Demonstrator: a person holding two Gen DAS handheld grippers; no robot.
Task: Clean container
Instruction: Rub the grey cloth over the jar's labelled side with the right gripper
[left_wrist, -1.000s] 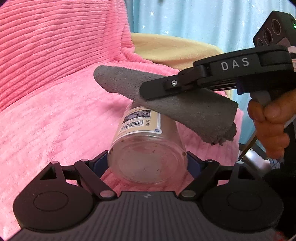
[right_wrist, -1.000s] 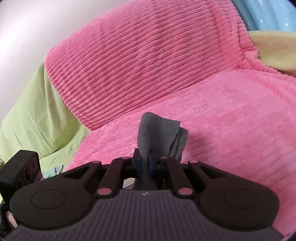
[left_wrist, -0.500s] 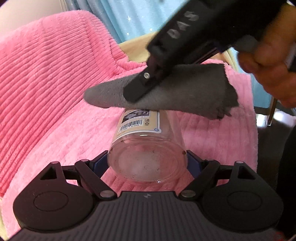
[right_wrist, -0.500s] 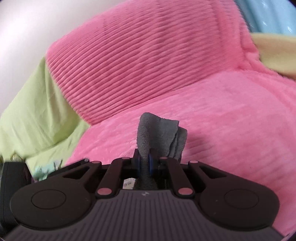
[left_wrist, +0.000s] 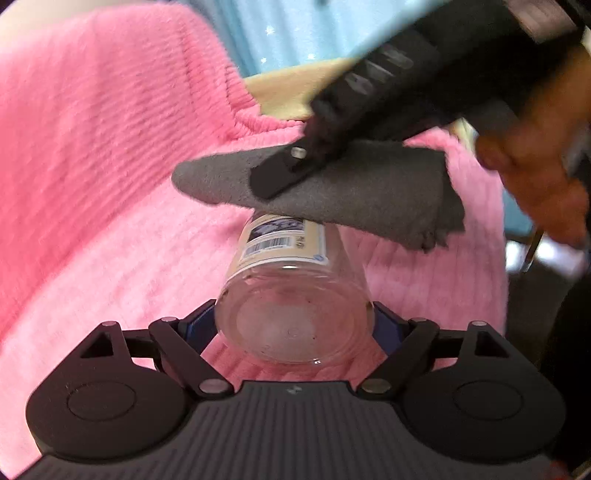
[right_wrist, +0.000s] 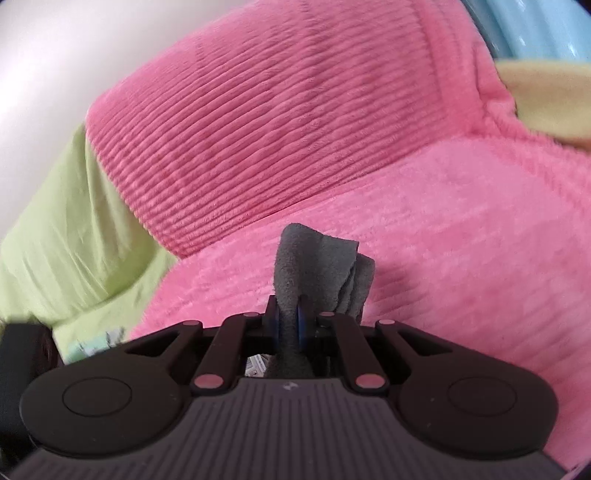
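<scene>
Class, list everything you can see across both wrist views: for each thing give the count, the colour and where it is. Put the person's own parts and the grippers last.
Jar: one, clear with a pale label, held base-first toward the left camera.
Cloth: one, grey, lying over the jar's far end.
Blanket: one, pink ribbed, behind and under everything.
Sheet: one, light green, left in the right view.
Curtain: one, light blue with stars, top background.
Cushion: one, beige, behind the blanket.
Hand: one, gripping the right handle.
Left gripper: black, jaws clamping the jar.
Right gripper: black, jaws pinching the cloth.
</scene>
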